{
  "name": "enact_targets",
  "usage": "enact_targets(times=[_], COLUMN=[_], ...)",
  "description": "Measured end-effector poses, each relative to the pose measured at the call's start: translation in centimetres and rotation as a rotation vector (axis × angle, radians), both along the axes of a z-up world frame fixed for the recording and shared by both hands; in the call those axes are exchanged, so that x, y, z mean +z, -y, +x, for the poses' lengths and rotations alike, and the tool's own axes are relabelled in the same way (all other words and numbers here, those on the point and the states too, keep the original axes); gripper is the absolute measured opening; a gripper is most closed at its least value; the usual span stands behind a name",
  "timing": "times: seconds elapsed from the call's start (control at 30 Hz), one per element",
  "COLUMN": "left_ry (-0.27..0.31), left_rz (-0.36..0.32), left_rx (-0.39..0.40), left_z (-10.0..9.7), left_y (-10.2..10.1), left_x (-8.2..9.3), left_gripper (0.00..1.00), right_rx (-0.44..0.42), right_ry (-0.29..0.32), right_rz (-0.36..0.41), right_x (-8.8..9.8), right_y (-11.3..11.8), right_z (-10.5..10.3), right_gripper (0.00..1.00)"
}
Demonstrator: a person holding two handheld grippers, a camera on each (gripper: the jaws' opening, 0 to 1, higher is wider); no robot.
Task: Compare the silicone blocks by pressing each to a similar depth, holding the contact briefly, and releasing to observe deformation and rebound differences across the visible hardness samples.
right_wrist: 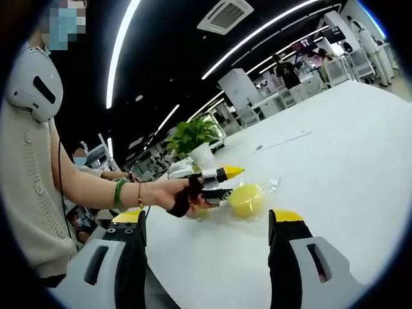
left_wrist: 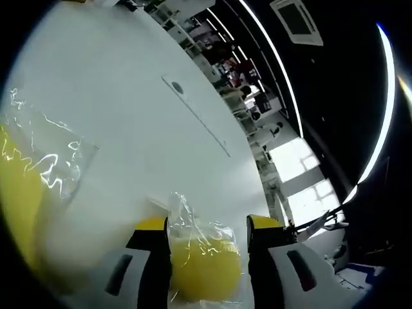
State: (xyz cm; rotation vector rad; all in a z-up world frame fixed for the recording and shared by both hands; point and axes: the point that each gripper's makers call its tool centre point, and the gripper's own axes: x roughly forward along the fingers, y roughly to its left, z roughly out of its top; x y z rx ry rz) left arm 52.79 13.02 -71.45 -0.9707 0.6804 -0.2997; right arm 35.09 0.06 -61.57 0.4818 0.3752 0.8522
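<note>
1. In the left gripper view, the left gripper (left_wrist: pixel 207 257) pinches a yellow block (left_wrist: pixel 205 267) wrapped in a clear bag (left_wrist: pixel 193 225), between both yellow-tipped jaws.
2. A second bagged yellow block (left_wrist: pixel 22 193) lies further left on the white table (left_wrist: pixel 129 116).
3. In the right gripper view, the right gripper (right_wrist: pixel 209 222) has its jaws spread wide, with nothing between them.
4. Beyond it, a person's hand (right_wrist: pixel 183 196) holds the left gripper on the yellow block above the table.
</note>
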Motion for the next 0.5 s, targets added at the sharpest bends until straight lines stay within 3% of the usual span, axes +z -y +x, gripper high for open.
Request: enact_targets(times=[0.37, 0.43, 0.5], left_ry=[-0.052, -0.129, -0.149], left_rz=[0.029, -0.045, -0.06], left_rx=[0.015, 0.056, 0.053], left_z=[0.4, 0.3, 0.2], left_y=[-0.2, -0.2, -0.1], left_x=[-1.7, -1.8, -2.0], left_gripper=[0.15, 0.14, 0.12], right_rx=[0.004, 0.009, 0.01], right_ry=[-0.015, -0.021, -0.02], right_rz=[0.005, 0.004, 0.007], right_x=[-0.5, -0.6, -0.7], right_y=[0.2, 0.2, 0.1], right_z=[0.2, 0.2, 0.2], right_gripper=[0.68, 0.67, 0.67])
